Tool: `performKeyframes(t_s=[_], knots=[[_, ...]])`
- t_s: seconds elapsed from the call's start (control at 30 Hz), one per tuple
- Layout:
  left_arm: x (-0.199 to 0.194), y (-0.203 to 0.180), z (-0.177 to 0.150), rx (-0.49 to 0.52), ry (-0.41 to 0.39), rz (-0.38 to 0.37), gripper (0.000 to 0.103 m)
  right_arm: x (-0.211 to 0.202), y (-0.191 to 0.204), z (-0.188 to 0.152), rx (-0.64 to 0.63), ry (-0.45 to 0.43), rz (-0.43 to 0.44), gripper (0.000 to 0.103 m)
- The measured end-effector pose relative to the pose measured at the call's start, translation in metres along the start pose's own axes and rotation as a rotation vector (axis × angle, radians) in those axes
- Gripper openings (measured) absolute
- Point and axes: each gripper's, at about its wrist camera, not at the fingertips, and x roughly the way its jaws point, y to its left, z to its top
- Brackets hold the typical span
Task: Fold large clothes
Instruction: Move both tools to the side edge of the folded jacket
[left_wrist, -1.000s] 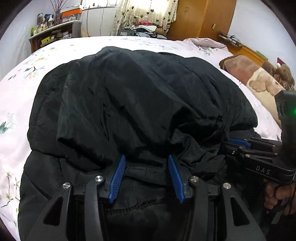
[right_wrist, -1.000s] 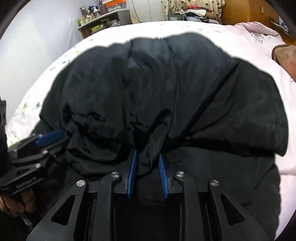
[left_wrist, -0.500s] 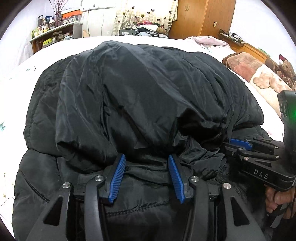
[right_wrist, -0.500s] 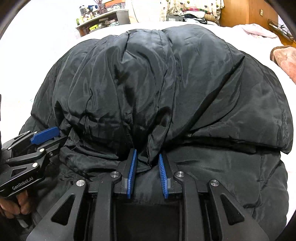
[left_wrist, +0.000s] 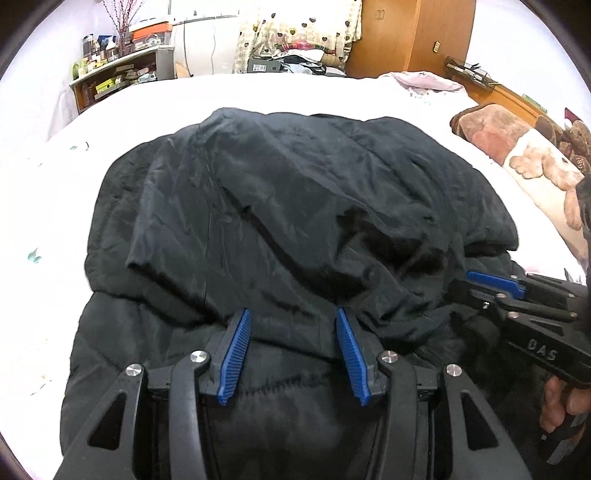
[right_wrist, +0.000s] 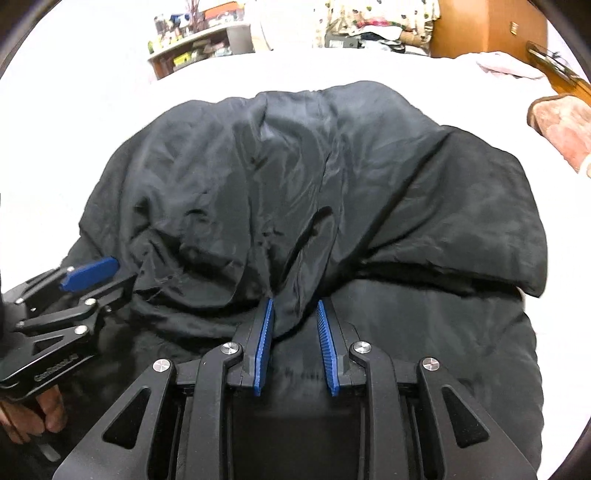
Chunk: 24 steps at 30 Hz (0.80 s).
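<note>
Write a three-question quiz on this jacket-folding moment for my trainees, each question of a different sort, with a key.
1. True or false: the black jacket lies on the white bed.
2. Multiple choice: what does the right gripper hold between its blue pads? A) a pinch of jacket fabric B) a blanket C) nothing
3. Fill in: in the left wrist view, the folded-over flap's edge lies across the tips of the left gripper, and the brown bear-print blanket lies to the ____ of the jacket.

Key: 1 true; 2 A; 3 right
</note>
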Motion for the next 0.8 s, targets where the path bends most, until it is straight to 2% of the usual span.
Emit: performKeyframes(t_s=[0.17,0.3,0.53,0.8], knots=[[-0.037,-0.006,-0.011,0.013,-0.04,-0.015,0.05,-0.041,0.004,-0.015,0.006,-0.042,0.015,0.027],[-0.065,-0.01,-0.022,0.002,-0.064,-0.019,0.05,-0.071,0.005,-0.033,0.015,-0.064,0.037,0.035],[-0.117,-0.015,-0.042,0.023,-0.118,0.003,0.05,-0.115,-0.001,-0.064,0.014,-0.092,0.042,0.035],[-0.156,-0.015,-0.073,0.027,-0.137,0.025,0.05,-0.15,-0.007,-0.105,0.021,-0.097,0.019,0.036]])
